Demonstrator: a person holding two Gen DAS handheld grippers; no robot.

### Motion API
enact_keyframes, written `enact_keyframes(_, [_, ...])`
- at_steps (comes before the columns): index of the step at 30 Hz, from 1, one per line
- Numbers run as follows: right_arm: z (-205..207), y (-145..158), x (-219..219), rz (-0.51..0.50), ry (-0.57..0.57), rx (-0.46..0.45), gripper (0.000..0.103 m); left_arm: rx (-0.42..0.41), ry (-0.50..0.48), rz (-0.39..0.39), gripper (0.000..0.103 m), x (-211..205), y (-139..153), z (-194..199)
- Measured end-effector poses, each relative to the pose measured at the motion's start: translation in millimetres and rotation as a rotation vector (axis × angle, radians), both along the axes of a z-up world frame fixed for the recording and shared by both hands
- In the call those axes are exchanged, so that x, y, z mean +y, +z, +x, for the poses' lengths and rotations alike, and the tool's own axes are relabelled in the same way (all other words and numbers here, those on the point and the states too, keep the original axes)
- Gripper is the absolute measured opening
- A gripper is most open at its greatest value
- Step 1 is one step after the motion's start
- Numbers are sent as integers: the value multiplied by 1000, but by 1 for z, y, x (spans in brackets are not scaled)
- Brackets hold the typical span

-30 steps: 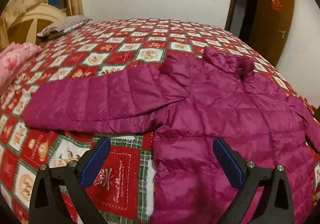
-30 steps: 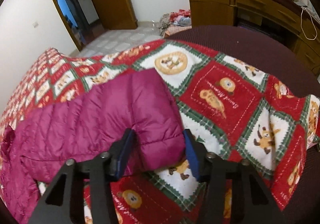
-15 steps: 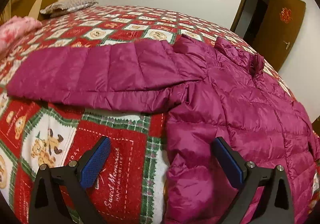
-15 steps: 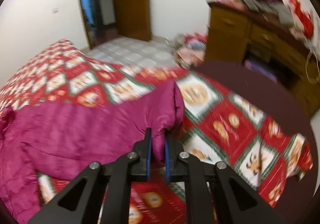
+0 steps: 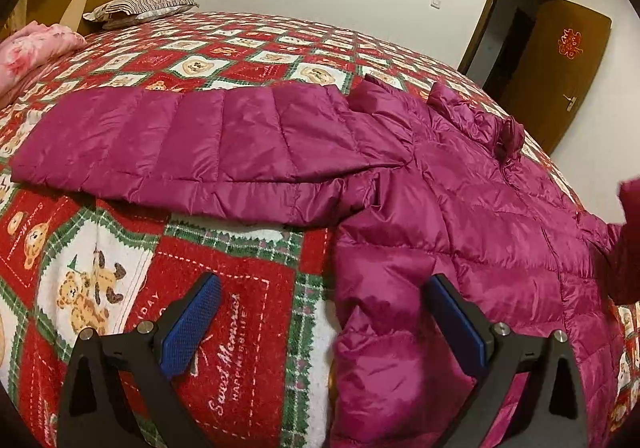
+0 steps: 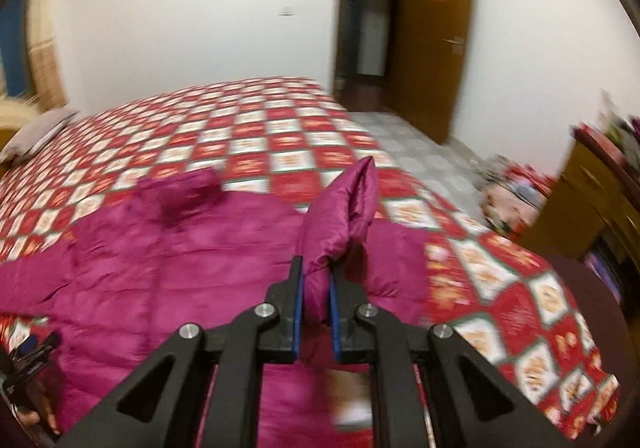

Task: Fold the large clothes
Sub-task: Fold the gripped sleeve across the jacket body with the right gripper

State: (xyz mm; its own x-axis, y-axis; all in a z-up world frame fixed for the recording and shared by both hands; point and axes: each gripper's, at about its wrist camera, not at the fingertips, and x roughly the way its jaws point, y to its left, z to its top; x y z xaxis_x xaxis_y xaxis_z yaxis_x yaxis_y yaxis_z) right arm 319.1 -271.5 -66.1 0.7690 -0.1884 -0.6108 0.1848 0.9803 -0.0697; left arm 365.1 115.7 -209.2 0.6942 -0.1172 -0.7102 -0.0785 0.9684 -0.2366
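Note:
A magenta quilted puffer jacket point(image 5: 460, 216) lies spread on the bed, one sleeve point(image 5: 192, 144) stretched out to the left. My left gripper point(image 5: 324, 312) hangs open just above the jacket's lower left hem, its right finger point(image 5: 456, 324) over the fabric. In the right wrist view my right gripper point(image 6: 316, 288) is shut on the cuff of the other sleeve point(image 6: 344, 216), lifted above the jacket body point(image 6: 180, 268). That raised sleeve shows at the right edge of the left wrist view point(image 5: 626, 240).
The bed carries a red, white and green bear-pattern quilt point(image 5: 248, 328). A striped pillow point(image 5: 140, 8) and pink bedding point(image 5: 28, 52) lie at its head. A wooden door point(image 6: 432, 40) stands open; a wooden dresser point(image 6: 600, 200) and a clothes pile point(image 6: 516, 188) are at the right.
My right gripper closed on the sleeve cuff, then lifted and swung it over the jacket body while rolling. My left gripper sank slightly toward the hem and stayed open.

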Motion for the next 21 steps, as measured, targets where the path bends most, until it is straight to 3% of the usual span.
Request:
enact_keyframes(11, [56, -48, 130, 48, 213, 66, 13, -7, -3, -21, 102, 3, 0, -1])
enact_keyframes(21, [74, -92, 170, 82, 279, 137, 13, -20, -4, -35, 102, 6, -1, -2])
